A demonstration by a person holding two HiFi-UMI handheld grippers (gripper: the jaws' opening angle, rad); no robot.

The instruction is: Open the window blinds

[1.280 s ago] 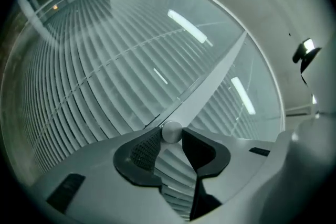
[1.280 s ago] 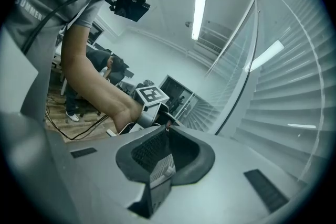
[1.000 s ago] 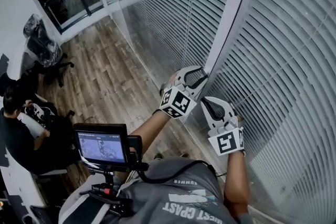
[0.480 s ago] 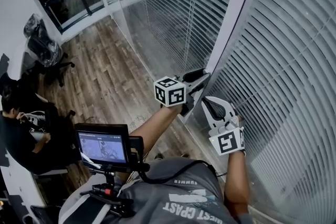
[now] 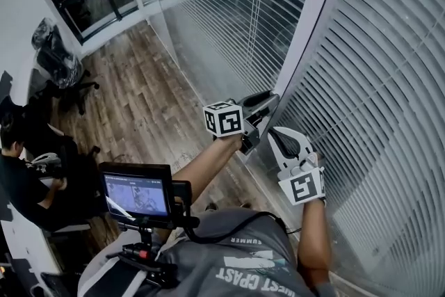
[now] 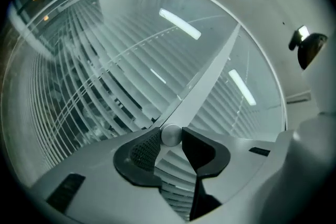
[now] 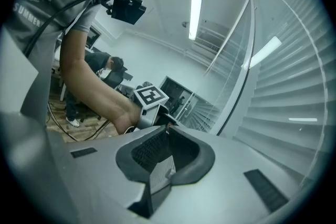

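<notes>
Pinching the light, stiff, slippery tilt wand (image 6: 205, 81) at its tip, my left gripper (image 6: 171, 136) fingers just tightened on it; right gripper (image 7: 167, 128) fingers shut, empty.

White slatted blinds (image 5: 389, 80), brown wood-grain floor (image 5: 139, 104)
</notes>
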